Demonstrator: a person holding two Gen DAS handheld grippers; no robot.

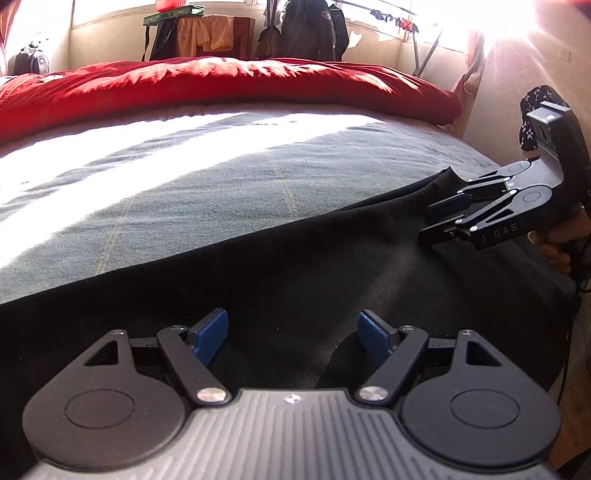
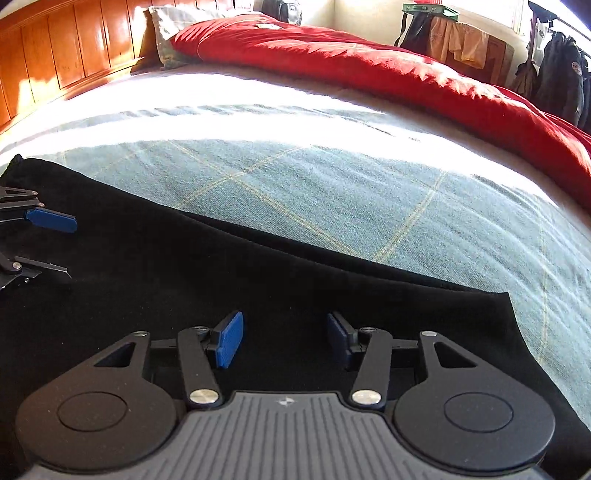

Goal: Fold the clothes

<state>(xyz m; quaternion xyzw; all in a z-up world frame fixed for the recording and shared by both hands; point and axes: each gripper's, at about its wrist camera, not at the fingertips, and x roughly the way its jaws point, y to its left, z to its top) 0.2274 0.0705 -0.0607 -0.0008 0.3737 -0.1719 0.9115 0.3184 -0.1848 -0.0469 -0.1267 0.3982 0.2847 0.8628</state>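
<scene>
A black garment (image 1: pixel 314 266) lies spread flat along the near side of the bed, its far edge running diagonally across the grey-green checked bedspread (image 1: pixel 221 192). My left gripper (image 1: pixel 293 332) hovers over the cloth, open, with nothing between its blue pads. Seen from the left wrist, my right gripper (image 1: pixel 426 221) is near the garment's far right corner, in a person's hand. In the right wrist view the right gripper (image 2: pixel 284 336) is open above the black garment (image 2: pixel 184 280), its pads clear of the fabric. The left gripper (image 2: pixel 62 245) shows at the left edge, jaws apart.
A red duvet (image 1: pixel 221 85) is bunched along the far side of the bed. A wooden headboard (image 2: pixel 55 48) and a pillow (image 2: pixel 166 22) sit at the far left. Jackets (image 1: pixel 314 29) and orange clothes (image 1: pixel 210 33) hang by the sunlit window wall. The checked bedspread (image 2: pixel 332 192) is bare beyond the garment.
</scene>
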